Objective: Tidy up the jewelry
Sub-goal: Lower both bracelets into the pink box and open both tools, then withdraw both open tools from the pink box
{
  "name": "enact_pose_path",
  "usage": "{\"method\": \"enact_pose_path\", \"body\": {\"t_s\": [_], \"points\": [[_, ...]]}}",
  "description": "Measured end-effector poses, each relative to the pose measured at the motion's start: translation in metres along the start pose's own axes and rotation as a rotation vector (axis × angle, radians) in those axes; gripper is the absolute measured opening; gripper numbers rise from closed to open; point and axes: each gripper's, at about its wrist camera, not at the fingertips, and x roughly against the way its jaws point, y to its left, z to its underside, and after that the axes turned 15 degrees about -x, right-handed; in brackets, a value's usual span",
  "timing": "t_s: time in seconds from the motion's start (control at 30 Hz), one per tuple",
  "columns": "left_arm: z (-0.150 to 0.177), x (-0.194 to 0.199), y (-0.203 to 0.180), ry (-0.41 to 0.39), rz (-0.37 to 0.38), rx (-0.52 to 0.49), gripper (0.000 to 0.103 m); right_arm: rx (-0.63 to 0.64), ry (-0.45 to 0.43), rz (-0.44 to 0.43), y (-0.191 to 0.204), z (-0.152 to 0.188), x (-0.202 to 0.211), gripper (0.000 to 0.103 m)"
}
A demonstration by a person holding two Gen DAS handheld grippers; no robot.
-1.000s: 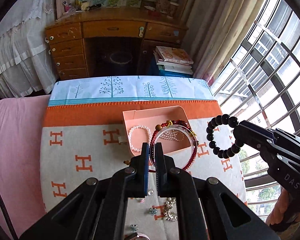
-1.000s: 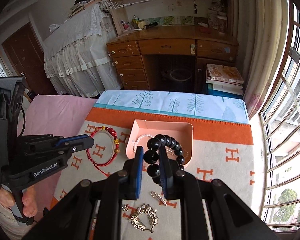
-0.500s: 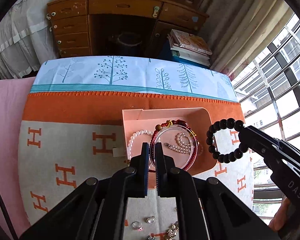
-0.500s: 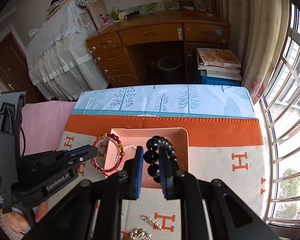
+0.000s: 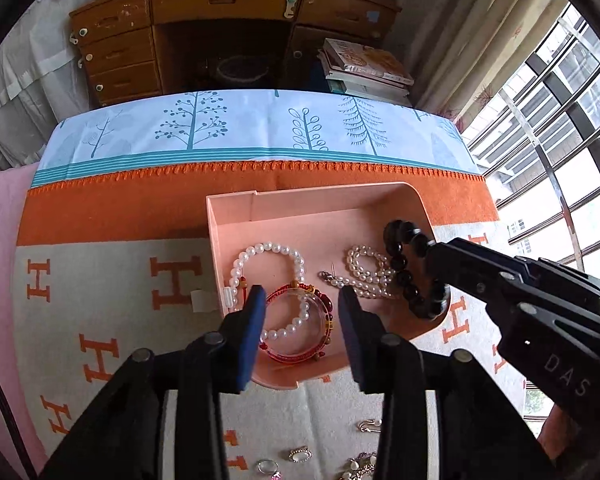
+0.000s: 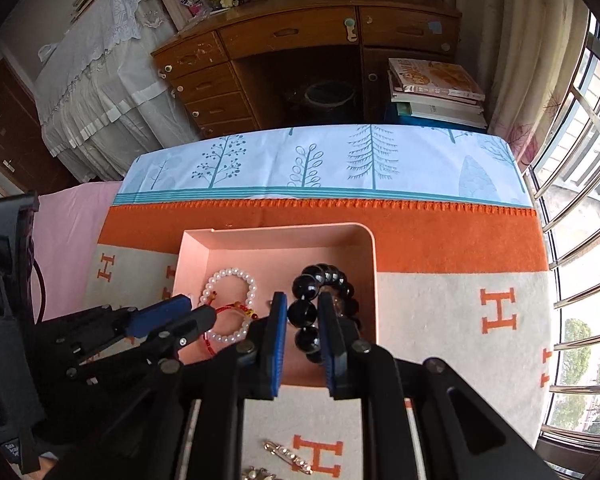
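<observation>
A pink tray sits on the H-patterned blanket. My left gripper hovers over its near part with its jaws opening. The red cord bracelet lies loose in the tray between and below the fingers, across a white pearl bracelet. A pearl chain lies to the right. My right gripper is shut on the black bead bracelet, low over the right side of the tray. In the right wrist view the left gripper points at the red cord bracelet.
Rings and brooches and a pin lie on the blanket near me. Past the table stand a wooden desk and stacked books. Windows run along the right.
Both grippers came down over the tray. The left jaws went from shut to apart, and the red bracelet now rests in the tray. The right still grips the black beads.
</observation>
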Motion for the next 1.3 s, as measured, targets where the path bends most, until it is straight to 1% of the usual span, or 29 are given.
{"method": "enact_pose_path", "body": {"t_s": [0.03, 0.07, 0.17, 0.3, 0.47, 0.63, 0.73, 0.77, 0.8, 0.83, 0.87, 0.93, 1.13, 1.23, 1.3], "points": [[0.002, 0.007, 0.0, -0.018, -0.007, -0.003, 0.052, -0.009, 0.009, -0.019, 0.002, 0.001, 0.0, 0.016], [0.003, 0.015, 0.0, -0.035, -0.016, -0.006, 0.056, -0.013, 0.013, -0.041, 0.005, 0.002, 0.001, 0.016], [0.009, 0.034, 0.001, -0.065, -0.037, -0.014, 0.059, -0.009, 0.002, -0.076, 0.013, 0.008, 0.008, 0.018], [0.019, 0.061, 0.006, -0.092, -0.065, -0.019, 0.06, 0.01, -0.023, -0.11, 0.021, 0.018, 0.028, 0.02], [0.034, 0.095, 0.008, -0.136, -0.1, -0.014, 0.071, 0.042, -0.046, -0.128, 0.026, 0.037, 0.056, 0.02], [0.048, 0.128, 0.007, -0.17, -0.119, -0.011, 0.072, 0.061, -0.07, -0.153, 0.025, 0.055, 0.087, 0.02], [0.057, 0.148, 0.001, -0.192, -0.123, -0.02, 0.075, 0.072, -0.094, -0.17, 0.024, 0.065, 0.108, 0.02], [0.06, 0.155, -0.001, -0.199, -0.131, -0.031, 0.077, 0.076, -0.103, -0.175, 0.023, 0.069, 0.115, 0.021], [0.063, 0.162, -0.005, -0.206, -0.14, -0.043, 0.077, 0.08, -0.111, -0.179, 0.023, 0.073, 0.122, 0.026], [0.067, 0.168, -0.009, -0.21, -0.149, -0.056, 0.082, 0.083, -0.119, -0.184, 0.023, 0.077, 0.129, 0.032], [0.071, 0.174, -0.012, -0.216, -0.158, -0.07, 0.09, 0.088, -0.129, -0.194, 0.022, 0.082, 0.136, 0.033], [0.08, 0.187, -0.019, -0.24, -0.172, -0.092, 0.093, 0.106, -0.15, -0.203, 0.023, 0.093, 0.15, 0.034], [0.115, 0.214, -0.035, -0.266, -0.123, -0.124, 0.097, 0.138, -0.167, -0.217, 0.017, 0.127, 0.173, 0.034], [0.136, 0.219, -0.046, -0.258, -0.108, -0.189, 0.097, 0.16, -0.168, -0.219, 0.014, 0.146, 0.178, 0.034], [0.153, 0.219, -0.055, -0.26, -0.118, -0.237, 0.097, 0.172, -0.165, -0.216, 0.011, 0.16, 0.178, 0.034]]}}
